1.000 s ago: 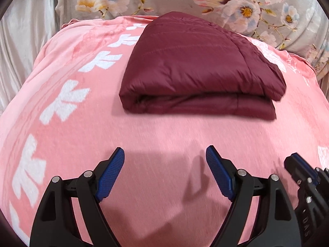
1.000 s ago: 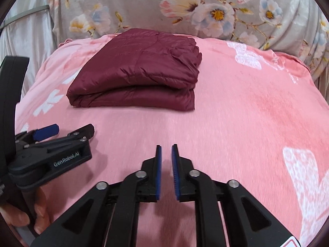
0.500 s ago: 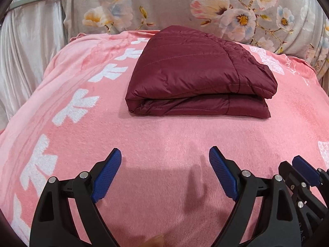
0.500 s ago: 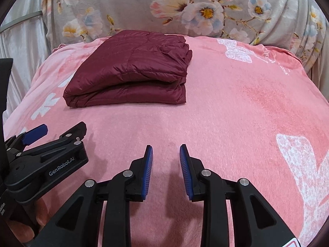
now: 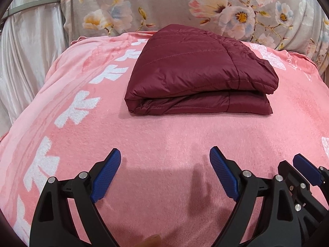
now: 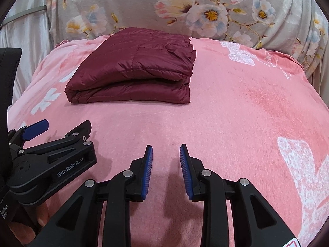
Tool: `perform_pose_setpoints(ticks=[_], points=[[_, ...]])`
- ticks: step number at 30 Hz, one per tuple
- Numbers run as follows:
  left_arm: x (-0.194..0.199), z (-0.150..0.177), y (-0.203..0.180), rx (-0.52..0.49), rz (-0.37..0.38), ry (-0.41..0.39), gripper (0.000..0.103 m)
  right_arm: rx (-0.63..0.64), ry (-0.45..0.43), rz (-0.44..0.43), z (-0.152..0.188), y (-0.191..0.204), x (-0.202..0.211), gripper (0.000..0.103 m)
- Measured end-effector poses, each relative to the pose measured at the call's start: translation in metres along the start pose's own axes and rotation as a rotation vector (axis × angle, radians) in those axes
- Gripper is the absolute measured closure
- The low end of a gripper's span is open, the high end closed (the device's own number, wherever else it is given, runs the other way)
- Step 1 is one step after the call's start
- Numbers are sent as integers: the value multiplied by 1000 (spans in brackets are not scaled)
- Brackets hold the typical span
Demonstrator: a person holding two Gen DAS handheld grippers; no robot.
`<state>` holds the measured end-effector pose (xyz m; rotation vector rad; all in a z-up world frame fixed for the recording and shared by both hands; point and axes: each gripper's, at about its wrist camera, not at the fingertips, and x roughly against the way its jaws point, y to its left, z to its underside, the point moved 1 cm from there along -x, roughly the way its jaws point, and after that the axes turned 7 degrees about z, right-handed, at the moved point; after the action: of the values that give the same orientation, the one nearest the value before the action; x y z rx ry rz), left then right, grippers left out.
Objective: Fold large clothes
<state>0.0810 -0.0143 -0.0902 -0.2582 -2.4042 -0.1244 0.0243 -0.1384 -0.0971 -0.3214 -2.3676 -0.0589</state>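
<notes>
1. Near the bed's front edge, left hand-held gripper has jaws spread wide, empty; right hand-held gripper is partly parted, empty.
2. Maroon jacket lies folded farther back on the pink blanket, well apart from both.
3. Fold looks finished; best to keep clear and avoid snagging the stack.

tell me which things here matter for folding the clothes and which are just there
Part of the job:
- folded maroon quilted jacket
- left gripper, jaws open, empty
- right gripper, jaws open, empty

Just there:
- pink fleece blanket with white motifs
- grey floral fabric
</notes>
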Motion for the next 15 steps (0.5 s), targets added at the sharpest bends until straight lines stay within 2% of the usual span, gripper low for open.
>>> perform_pose_setpoints(ticks=[15], points=[[-1, 1, -3, -8, -7, 5, 17, -10, -3, 11, 1, -1, 1, 75]])
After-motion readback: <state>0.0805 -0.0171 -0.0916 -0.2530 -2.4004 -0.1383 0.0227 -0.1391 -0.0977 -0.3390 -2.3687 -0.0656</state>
